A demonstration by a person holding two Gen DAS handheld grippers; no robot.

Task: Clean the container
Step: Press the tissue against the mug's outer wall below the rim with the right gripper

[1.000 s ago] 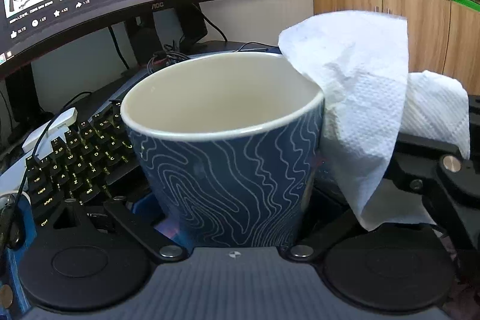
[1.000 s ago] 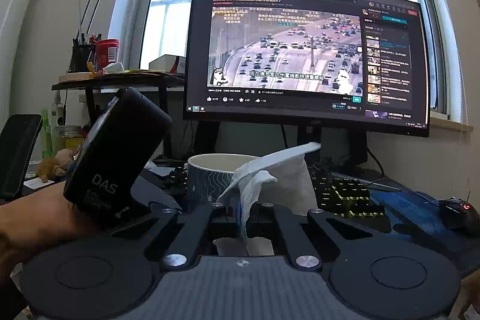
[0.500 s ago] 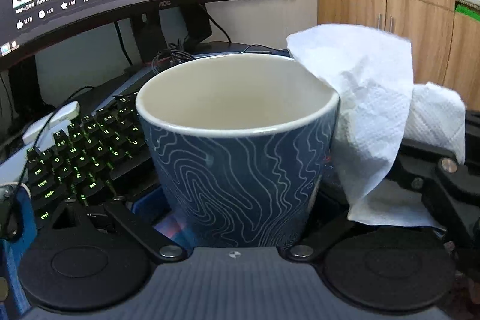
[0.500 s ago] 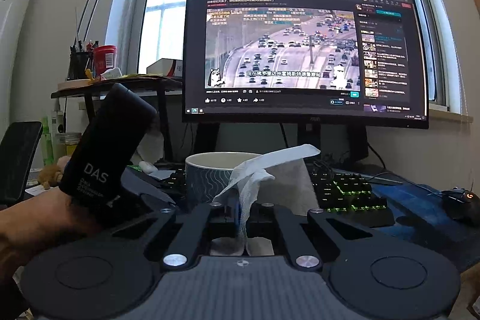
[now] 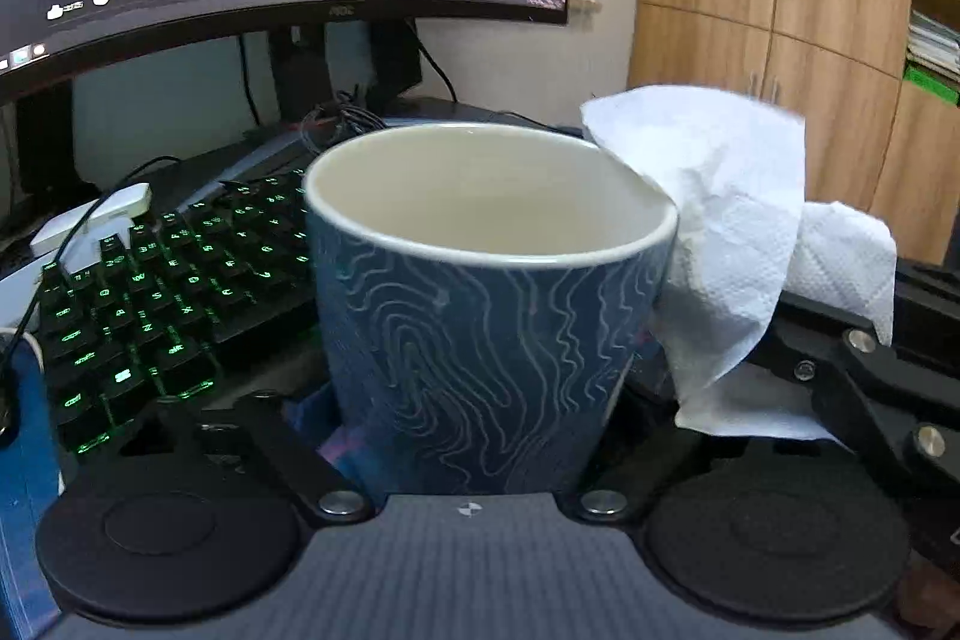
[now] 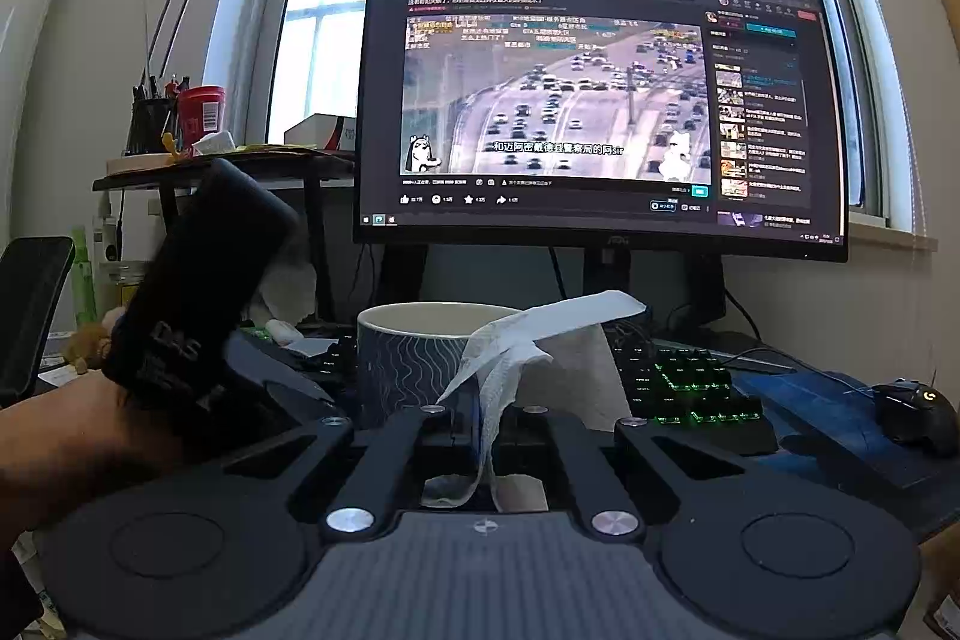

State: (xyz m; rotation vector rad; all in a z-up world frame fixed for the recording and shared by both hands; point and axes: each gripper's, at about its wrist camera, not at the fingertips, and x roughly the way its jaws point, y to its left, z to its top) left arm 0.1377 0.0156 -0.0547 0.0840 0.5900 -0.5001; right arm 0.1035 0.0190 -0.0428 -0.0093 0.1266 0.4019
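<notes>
Cup, blue with wavy white lines, sits clamped between the left tool's fingers above the lit keyboard, steadied for wiping. Right tool pinches a white paper towel just beside the rim, touching its outer right edge, poised to go inside. Versus a second ago, towel and cup sit lower in view.

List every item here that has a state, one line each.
cup: upright, looks empty, gripped by the left tool
paper towel: crumpled, pinched in the right tool, beside the cup's rim
monitor: on, playing a traffic video
keyboard: backlit green
mouse: lit
</notes>
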